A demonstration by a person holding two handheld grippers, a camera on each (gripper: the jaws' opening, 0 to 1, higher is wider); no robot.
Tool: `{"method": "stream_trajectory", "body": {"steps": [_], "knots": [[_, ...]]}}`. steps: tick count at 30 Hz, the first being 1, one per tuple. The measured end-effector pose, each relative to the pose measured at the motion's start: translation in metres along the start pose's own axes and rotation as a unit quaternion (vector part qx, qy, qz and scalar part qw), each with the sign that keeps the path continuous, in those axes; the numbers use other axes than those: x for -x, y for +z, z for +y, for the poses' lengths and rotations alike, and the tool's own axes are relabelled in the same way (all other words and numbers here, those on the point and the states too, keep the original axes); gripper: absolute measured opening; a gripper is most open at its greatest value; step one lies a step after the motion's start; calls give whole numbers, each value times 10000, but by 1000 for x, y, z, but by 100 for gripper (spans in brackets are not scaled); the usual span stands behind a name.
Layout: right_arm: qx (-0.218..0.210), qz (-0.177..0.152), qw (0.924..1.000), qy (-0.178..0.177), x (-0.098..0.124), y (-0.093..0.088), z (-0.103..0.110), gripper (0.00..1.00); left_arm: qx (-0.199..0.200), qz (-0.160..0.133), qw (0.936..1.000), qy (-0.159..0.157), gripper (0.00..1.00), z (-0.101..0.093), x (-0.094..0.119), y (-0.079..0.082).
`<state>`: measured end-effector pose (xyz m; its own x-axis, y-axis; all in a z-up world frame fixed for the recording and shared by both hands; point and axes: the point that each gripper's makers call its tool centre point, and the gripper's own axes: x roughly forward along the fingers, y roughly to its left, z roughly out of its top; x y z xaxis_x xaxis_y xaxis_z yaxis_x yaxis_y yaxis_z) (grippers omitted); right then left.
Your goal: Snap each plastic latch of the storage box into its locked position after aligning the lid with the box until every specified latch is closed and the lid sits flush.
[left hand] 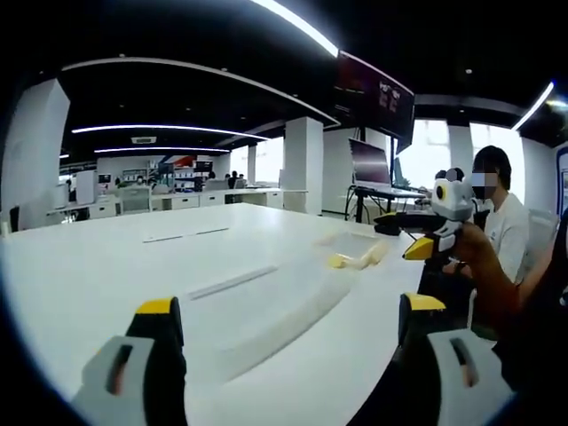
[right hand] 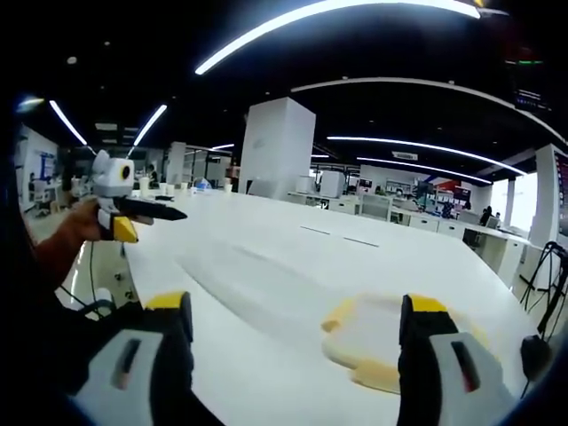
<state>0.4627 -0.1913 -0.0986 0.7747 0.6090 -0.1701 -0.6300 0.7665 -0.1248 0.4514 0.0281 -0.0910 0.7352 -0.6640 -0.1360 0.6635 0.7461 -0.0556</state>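
Both grippers hover with jaws apart, holding nothing, above the white table (left hand: 106, 266): left gripper (left hand: 293, 311), right gripper (right hand: 297, 306). Storage box (right hand: 373, 342), blurred, yellow-latched, lies on the table just ahead of the right gripper. Latching apparently not begun; latch positions unreadable.

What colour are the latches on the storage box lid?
Yellow latches on a whitish, blurred storage box lid; clearest in the right gripper view.

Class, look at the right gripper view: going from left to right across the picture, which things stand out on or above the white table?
Other gripper held in a hand → white pillar → yellow-edged blurred lid on the white table.
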Motion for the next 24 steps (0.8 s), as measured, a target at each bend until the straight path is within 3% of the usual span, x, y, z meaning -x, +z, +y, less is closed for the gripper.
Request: {"method": "stream_trajectory", "body": {"steps": [24], "knots": [[23, 0, 10000, -64, 10, -4, -18, 95, -175, 61, 9996, -198, 100, -17, -25, 12]]}}
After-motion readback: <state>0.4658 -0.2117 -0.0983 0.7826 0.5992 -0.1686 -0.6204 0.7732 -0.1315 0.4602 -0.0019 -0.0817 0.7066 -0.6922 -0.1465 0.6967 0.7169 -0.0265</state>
